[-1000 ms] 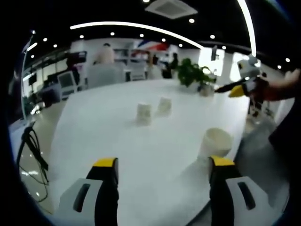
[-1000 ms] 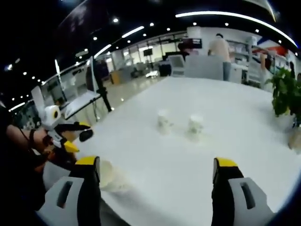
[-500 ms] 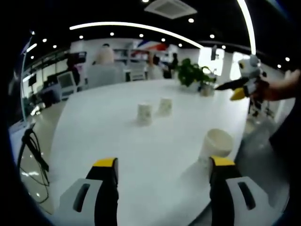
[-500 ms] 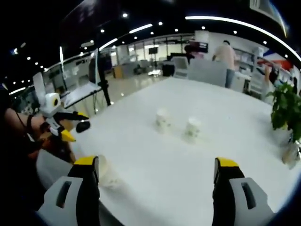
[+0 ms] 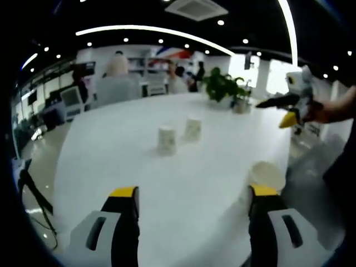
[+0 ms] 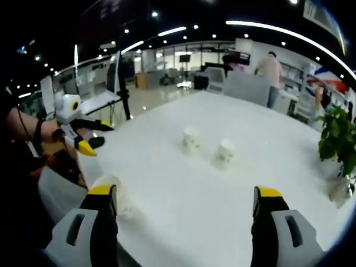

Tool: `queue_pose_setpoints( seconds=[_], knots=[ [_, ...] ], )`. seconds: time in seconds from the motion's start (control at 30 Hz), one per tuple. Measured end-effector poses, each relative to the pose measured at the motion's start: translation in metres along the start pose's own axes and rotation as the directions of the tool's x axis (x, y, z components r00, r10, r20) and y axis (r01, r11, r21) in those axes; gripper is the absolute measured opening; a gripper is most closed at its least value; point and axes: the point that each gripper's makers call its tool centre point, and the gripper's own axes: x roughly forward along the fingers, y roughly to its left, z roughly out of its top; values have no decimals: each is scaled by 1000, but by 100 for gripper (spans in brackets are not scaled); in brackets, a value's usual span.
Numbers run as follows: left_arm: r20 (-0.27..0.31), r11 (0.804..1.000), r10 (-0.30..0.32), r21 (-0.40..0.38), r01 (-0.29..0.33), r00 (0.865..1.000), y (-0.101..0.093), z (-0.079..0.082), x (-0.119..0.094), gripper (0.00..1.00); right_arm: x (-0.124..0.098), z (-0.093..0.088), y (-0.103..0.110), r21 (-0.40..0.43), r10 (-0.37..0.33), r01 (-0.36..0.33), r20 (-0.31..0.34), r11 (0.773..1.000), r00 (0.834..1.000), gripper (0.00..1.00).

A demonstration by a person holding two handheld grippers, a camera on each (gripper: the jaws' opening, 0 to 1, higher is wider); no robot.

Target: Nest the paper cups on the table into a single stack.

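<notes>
Paper cups: three on the white table (image 5: pixel 111 150), none stacked.
Two cups (image 5: pixel 166 139) (image 5: pixel 192 127) stand mid-table, just beside each other; third cup (image 5: pixel 268 173) sits near your edge. Your left gripper (image 5: pixel 192 194) and right gripper (image 6: pixel 186 194) both have jaws apart, holding nothing.

Bright, even light falls from ceiling spots and long curved strips overhead, ahead of my grippers. The white table (image 5: pixel 167 183) beyond my jaws glares, nearly washed out, with faint soft shadows. Both views are soft and blurred, bending strongly toward the edges.
</notes>
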Motion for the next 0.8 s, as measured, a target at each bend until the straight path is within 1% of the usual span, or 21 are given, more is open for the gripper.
queue_pose_setpoints(
  seconds=[0.27,0.33,0.53,0.7,0.8],
  knots=[
    [-8,1000,-18,11,18,1000,10,11,21,79,5,-1,-10,23,-9,8,9,1000,1000,100],
    [-7,1000,-21,13,22,1000,13,14,27,79,6,-2,-11,35,-6,7,-2,999,1000,100],
    [-7,999,-31,11,31,999,19,18,45,79,7,-3,-16,19,-7,7,-7,1000,1000,100],
    [-7,999,-41,10,41,999,18,22,59,79,8,-4,-19,-4,-1,1,-14,1000,1000,100],
    [-8,999,-48,11,48,999,18,23,68,79,9,-4,-21,0,6,-6,-14,1000,1000,100]
  ],
)
